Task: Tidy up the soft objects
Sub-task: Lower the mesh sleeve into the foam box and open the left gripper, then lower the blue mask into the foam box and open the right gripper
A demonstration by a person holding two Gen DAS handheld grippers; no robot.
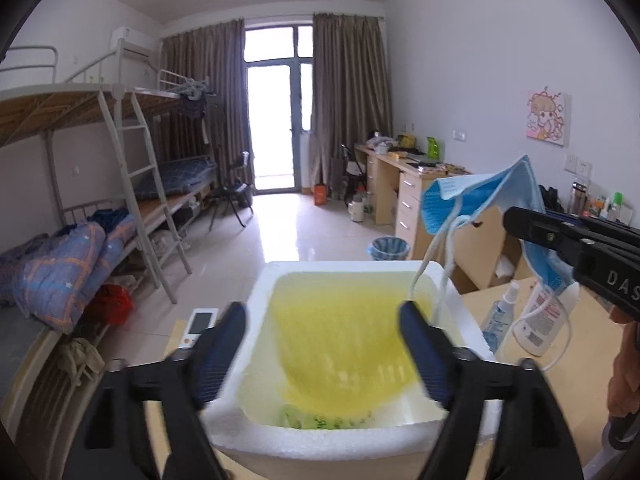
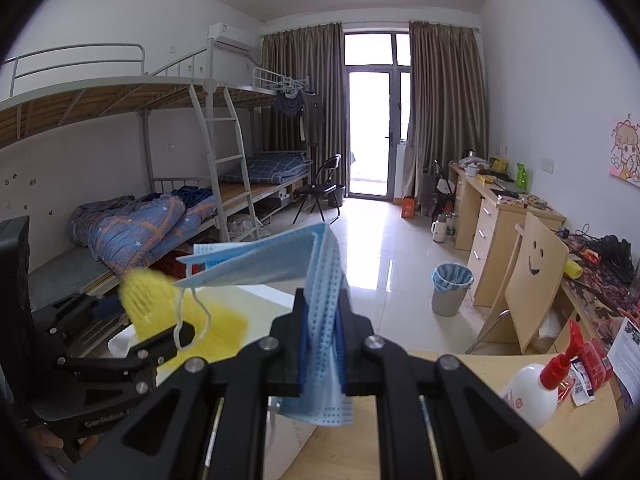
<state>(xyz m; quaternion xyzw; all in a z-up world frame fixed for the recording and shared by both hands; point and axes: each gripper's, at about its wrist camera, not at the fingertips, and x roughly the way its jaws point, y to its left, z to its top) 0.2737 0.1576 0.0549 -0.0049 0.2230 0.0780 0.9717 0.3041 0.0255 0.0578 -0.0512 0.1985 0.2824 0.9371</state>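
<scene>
The right tongs are clamped on a pale blue pleated disposable face mask, pinching it near one end so that most of the mask juts up and out to the left above the fingers while a short folded part hangs down below them. In the left wrist view the same mask hangs in the air at the upper right, above the far right corner of a white foam box with a yellow-tinted inside.

The left tongs stand wide apart over that box, with no thing pressed between their blue-padded fingers. One white elastic ear loop of the mask trails down to the tip of the right-hand finger (whether it is caught on it or only lies against it I cannot tell). A blurred yellow mesh thing shows beside the left tongs in the right wrist view.

The box sits on a light wooden worktop. To its right stand a small clear spray bottle and a white bottle with a red pump.
</scene>
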